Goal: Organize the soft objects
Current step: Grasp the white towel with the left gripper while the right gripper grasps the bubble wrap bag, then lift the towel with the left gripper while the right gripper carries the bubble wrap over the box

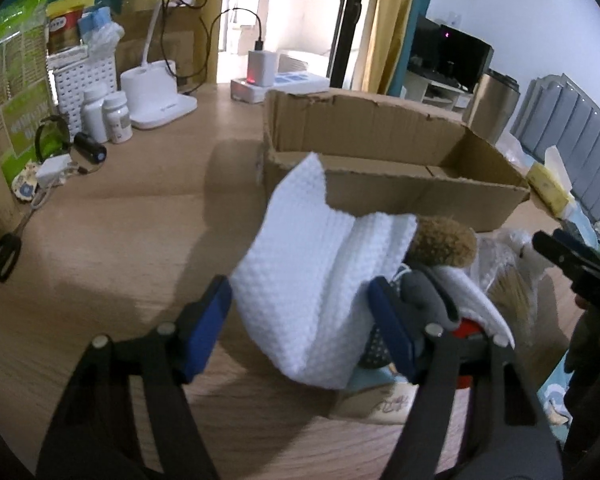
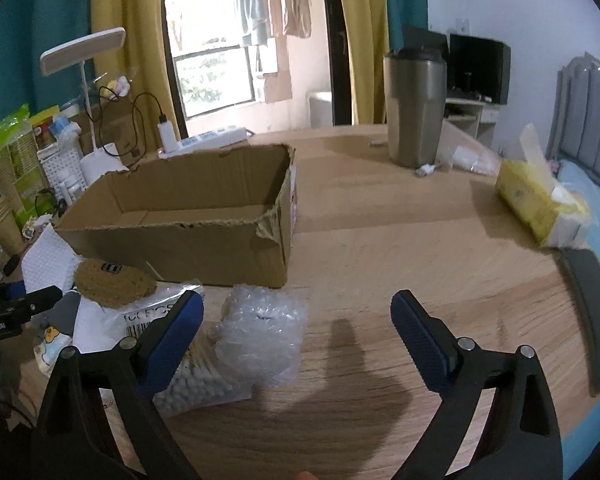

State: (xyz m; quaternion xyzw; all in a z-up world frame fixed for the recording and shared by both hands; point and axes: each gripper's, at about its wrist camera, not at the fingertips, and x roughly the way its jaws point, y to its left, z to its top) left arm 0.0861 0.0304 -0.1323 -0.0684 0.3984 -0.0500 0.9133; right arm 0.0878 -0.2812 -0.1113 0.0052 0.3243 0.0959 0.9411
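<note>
Through the left wrist camera, our left claw (image 1: 300, 328) stands spread around a white waffle cloth (image 1: 316, 280), its jaws either side of the folds and not yet pinching. The cloth rises from a heap just near of the cardboard box (image 1: 384, 168), beside a brown knitted pad (image 1: 444, 242). We judge the step to be gathering the cloth for the empty box; next we must close on a fold, lift clear of the heap, and carry it far over the box wall.

Through the right wrist camera, our right claw (image 2: 298, 328) hangs wide apart and holds nothing, above the wooden counter (image 2: 380, 240). Bubble wrap (image 2: 260, 336) and a bag of cotton swabs (image 2: 196, 380) lie at its left. Far right stand a steel tumbler (image 2: 414, 108) and a yellow tissue pack (image 2: 540, 208); curtains and a bright window close the room behind.
</note>
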